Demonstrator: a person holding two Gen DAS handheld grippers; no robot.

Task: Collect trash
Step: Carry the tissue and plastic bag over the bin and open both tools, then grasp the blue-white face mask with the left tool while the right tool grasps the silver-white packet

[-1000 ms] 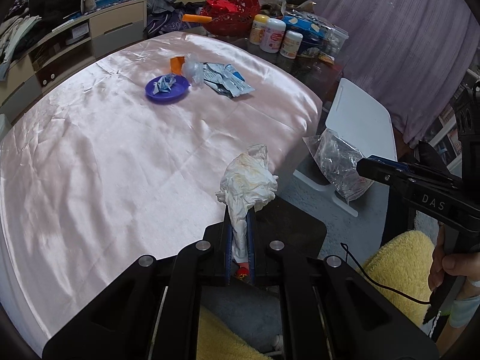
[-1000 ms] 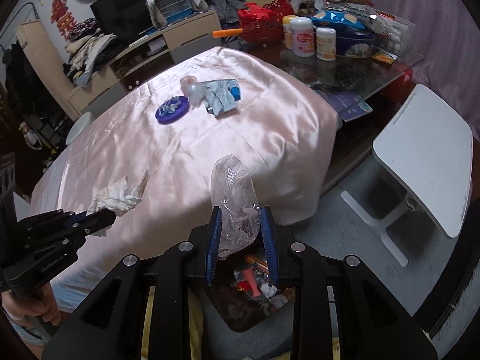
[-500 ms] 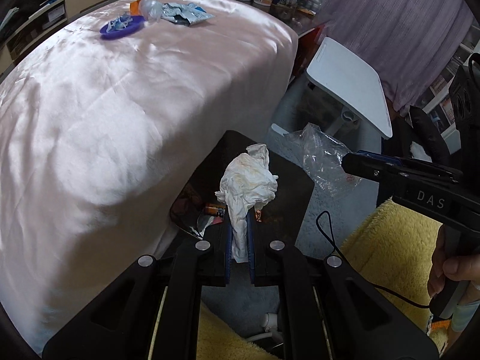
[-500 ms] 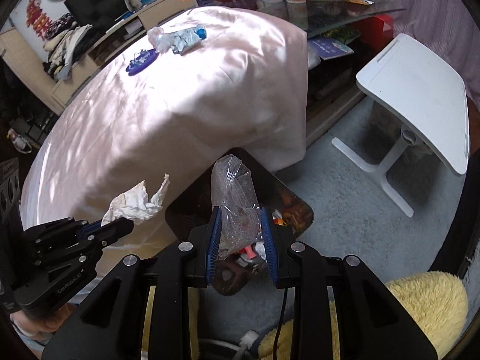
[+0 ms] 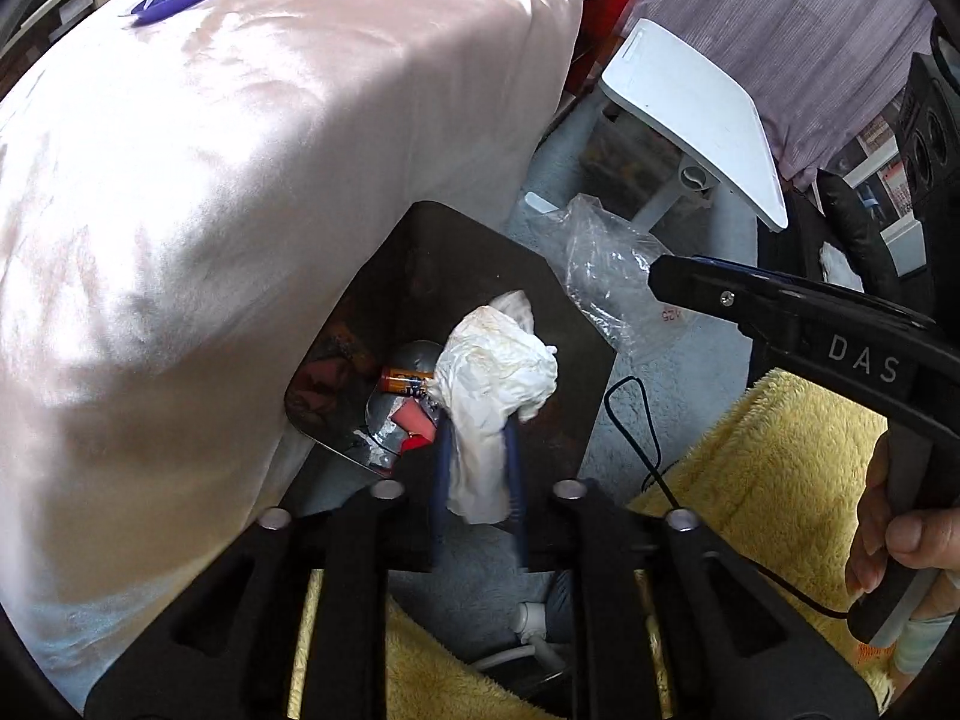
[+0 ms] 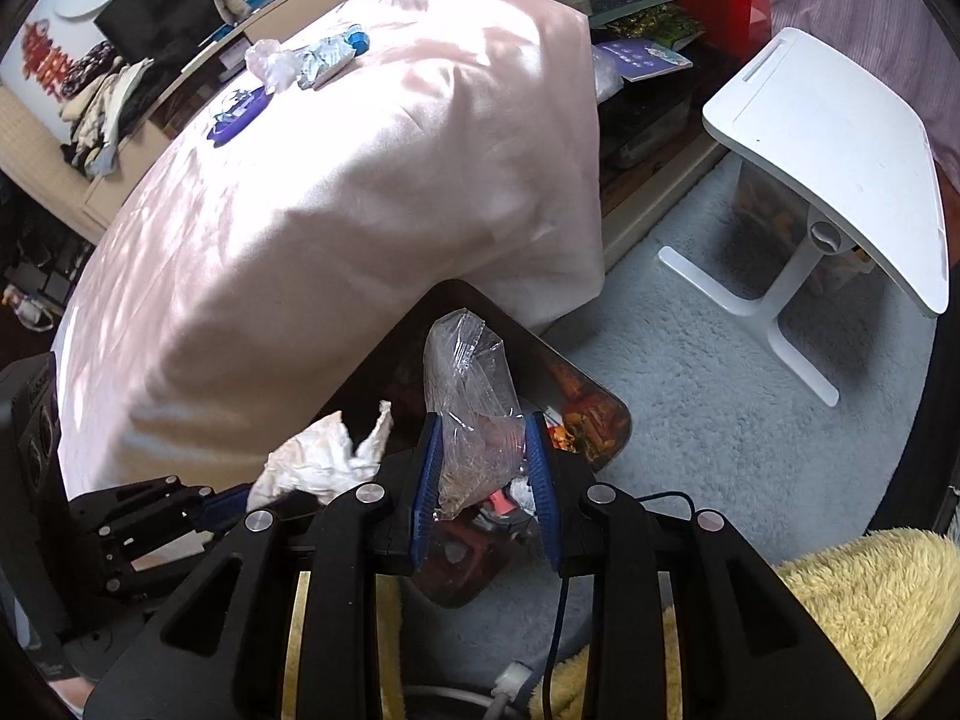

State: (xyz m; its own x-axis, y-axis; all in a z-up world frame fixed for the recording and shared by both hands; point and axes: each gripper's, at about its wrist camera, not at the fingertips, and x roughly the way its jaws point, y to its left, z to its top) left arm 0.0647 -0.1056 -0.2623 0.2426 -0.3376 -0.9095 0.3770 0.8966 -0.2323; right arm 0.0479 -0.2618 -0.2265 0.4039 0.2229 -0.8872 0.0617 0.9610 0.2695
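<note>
The left gripper points steeply down over a dark, glossy rectangular trash bin at the foot of a table draped in shiny pink satin cloth. Its jaws have just been opening; the crumpled, stained white paper tissue stands between the blue pads, and whether they press it I cannot tell. At nine o'clock of the tissue, inside the bin, lie an orange battery and red scraps, seen only from the left wrist.

The right gripper has eased its jaws slightly wider, yet the pads pinch a crinkled clear plastic bag over the same bin. Only the right wrist view shows the table's far end at eleven o'clock: a purple plate and silvery wrappers. A white tilted side table stands at two o'clock on pale shaggy carpet.
</note>
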